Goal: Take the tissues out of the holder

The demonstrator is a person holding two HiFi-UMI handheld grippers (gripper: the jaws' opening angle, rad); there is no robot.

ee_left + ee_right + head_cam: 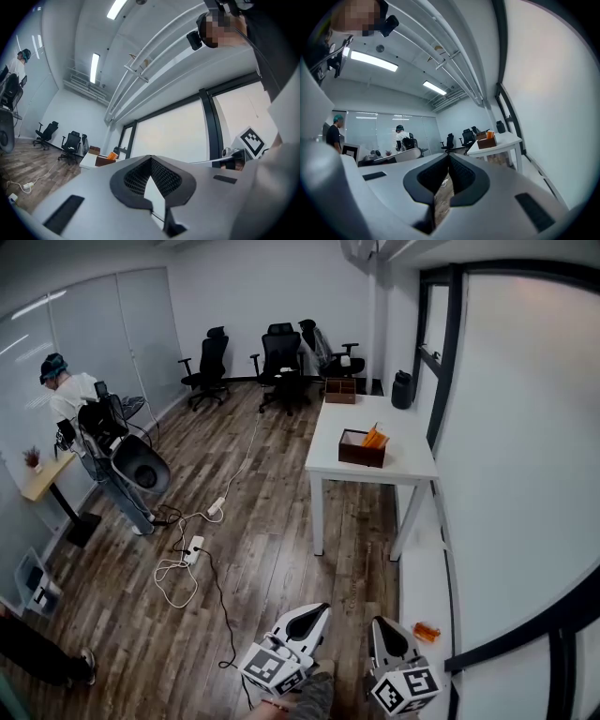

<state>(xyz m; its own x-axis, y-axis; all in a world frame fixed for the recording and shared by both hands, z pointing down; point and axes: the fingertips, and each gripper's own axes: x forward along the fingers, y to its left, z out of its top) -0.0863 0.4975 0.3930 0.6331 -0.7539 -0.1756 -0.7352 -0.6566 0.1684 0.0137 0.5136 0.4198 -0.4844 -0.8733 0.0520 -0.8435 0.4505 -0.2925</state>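
A brown tissue holder (361,449) with orange tissues (374,438) sticking out of it stands on the white table (394,465) against the window wall, far ahead of me. Both grippers hang low at the bottom of the head view, well short of the table. My left gripper (314,613) has its jaws together with nothing between them, and my right gripper (382,624) is likewise shut and empty. The holder (105,160) shows small and distant in the left gripper view, beyond that gripper (150,157). In the right gripper view the holder (487,142) stands past the right gripper (449,156).
A second brown box (340,390) and a black container (401,390) stand at the table's far end. A power strip with white cables (192,549) lies on the wood floor. Office chairs (281,362) line the back wall. A person (80,413) stands left. A small orange item (427,631) lies on the sill.
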